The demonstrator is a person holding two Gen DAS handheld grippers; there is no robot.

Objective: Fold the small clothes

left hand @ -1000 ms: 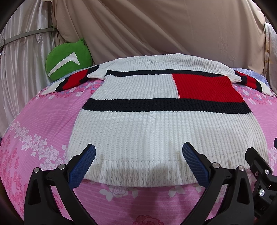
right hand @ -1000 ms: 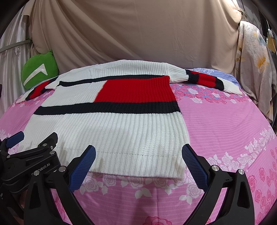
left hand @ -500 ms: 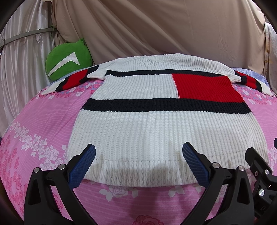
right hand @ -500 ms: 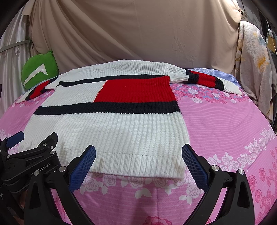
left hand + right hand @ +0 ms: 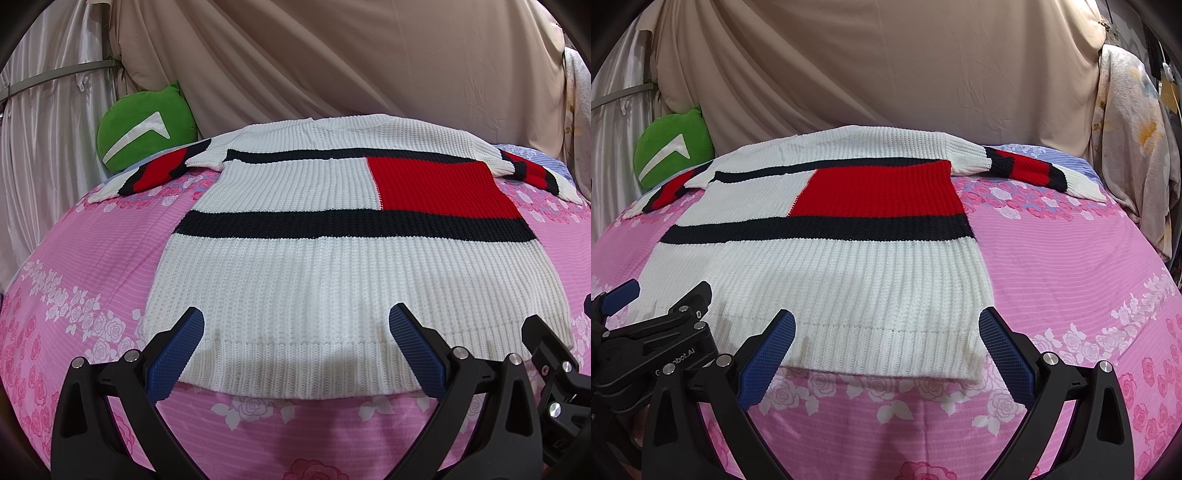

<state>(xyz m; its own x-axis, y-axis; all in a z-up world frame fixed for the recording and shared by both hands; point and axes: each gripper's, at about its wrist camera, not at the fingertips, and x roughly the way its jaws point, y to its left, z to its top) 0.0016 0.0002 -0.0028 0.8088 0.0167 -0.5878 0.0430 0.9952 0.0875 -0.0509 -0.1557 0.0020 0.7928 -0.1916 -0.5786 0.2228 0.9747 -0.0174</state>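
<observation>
Overhead, beige drapes (image 5: 332, 62) back a bed covered by a pink rose-print sheet (image 5: 92, 266), where a white knit sweater (image 5: 314, 280) with navy bands and a red block lies flat, sleeves spread wide. Behind its left sleeve sits a green cushion (image 5: 144, 129). Both the left gripper (image 5: 295, 347) and right gripper (image 5: 886, 343) hover at the hem, jaws spread wide, holding nothing.
</observation>
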